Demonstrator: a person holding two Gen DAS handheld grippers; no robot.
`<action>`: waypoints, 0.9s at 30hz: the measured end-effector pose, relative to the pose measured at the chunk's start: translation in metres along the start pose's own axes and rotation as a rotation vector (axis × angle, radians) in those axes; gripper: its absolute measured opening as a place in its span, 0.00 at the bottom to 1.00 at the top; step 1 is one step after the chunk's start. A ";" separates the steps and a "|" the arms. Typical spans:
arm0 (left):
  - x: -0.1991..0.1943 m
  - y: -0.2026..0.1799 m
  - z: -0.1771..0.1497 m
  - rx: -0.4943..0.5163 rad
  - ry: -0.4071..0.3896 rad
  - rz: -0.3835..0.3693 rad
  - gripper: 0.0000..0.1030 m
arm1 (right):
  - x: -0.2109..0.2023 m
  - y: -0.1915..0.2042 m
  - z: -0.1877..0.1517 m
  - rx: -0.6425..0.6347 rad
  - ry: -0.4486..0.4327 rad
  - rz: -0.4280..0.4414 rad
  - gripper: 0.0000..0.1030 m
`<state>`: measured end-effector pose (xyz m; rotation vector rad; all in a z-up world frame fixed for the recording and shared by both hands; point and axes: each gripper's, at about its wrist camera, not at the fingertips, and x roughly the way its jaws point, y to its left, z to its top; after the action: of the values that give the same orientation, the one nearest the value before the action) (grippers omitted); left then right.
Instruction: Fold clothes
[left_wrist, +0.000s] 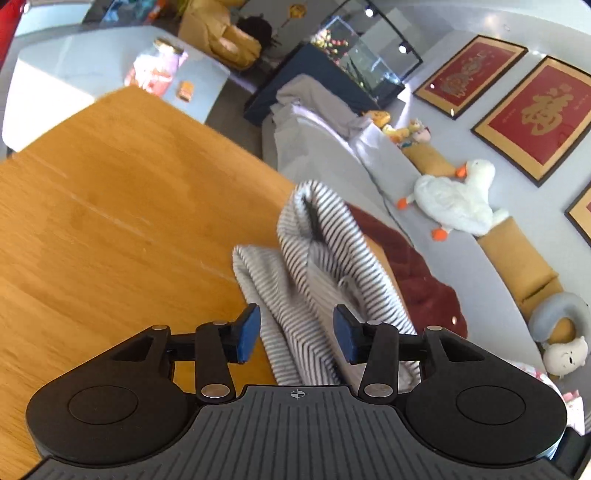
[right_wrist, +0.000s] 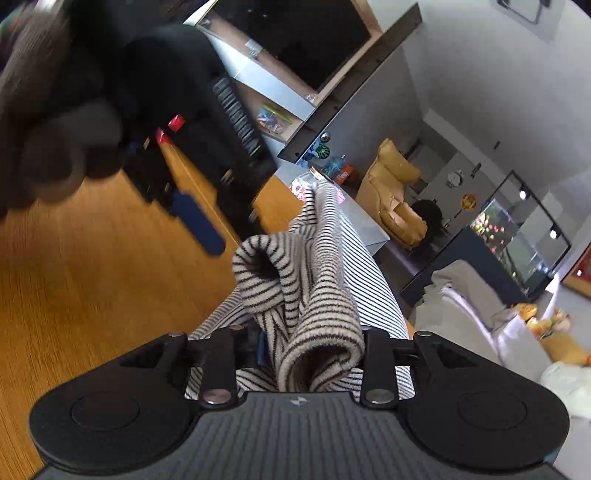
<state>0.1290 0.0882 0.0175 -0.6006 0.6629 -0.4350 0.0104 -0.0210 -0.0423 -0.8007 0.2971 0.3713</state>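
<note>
A black-and-white striped garment lies bunched at the right edge of the wooden table. My left gripper is open just above its near folds, blue pads apart, holding nothing. In the right wrist view the same striped garment is piled between the fingers of my right gripper; the jaws stand around a thick roll of cloth and their pads are mostly hidden by it. The left gripper shows blurred at upper left over the table.
A dark red cloth lies past the table's right edge on a grey sofa with plush toys and cushions. A grey side table with a jar stands behind. A yellow armchair is farther off.
</note>
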 end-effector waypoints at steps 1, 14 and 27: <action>-0.007 -0.007 0.005 0.017 -0.020 -0.015 0.55 | 0.001 0.007 0.002 -0.021 -0.004 -0.011 0.32; 0.018 -0.014 -0.029 0.133 0.101 0.115 0.53 | -0.039 -0.063 -0.011 0.343 -0.051 0.236 0.35; 0.035 0.006 -0.055 -0.005 0.154 -0.058 0.42 | -0.017 -0.116 -0.003 0.657 -0.085 0.583 0.09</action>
<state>0.1174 0.0527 -0.0363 -0.5965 0.7945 -0.5378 0.0453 -0.1008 0.0368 -0.0360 0.5377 0.7994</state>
